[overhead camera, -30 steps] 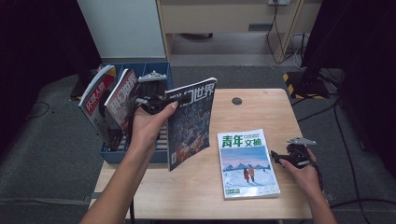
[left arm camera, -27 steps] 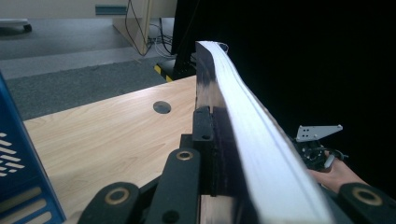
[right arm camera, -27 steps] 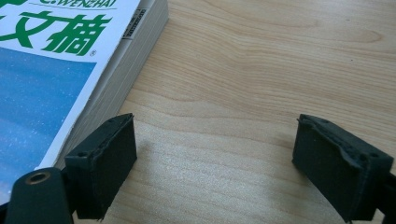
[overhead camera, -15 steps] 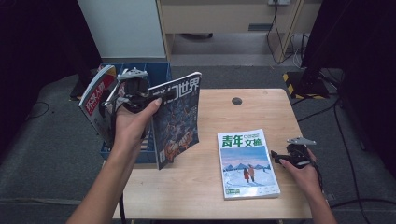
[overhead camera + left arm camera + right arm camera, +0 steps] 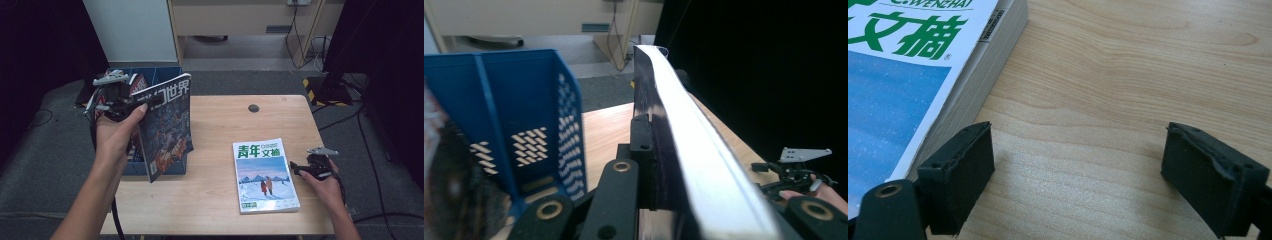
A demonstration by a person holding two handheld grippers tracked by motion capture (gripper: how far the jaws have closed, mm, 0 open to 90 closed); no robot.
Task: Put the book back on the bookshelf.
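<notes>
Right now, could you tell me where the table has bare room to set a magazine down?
The wood between the dark magazine and the green-titled magazine is bare, as is the far strip around the round hole. The blue bin at the left edge is crowded.

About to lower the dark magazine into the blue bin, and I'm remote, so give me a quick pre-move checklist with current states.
1. Left gripper clamped on the dark magazine: ok, jaws pinch its edge in the left gripper view.
2. Magazine upright for slotting: ok, it hangs nearly vertical.
3. Magazine over the blue bin: not ok, it hangs at the bin's table-side wall, partly over the table.
4. Free slot in the bin: cannot tell; other magazines stand inside.
5. Right gripper out of the way: ok, open on bare wood beside the green-titled magazine.
</notes>
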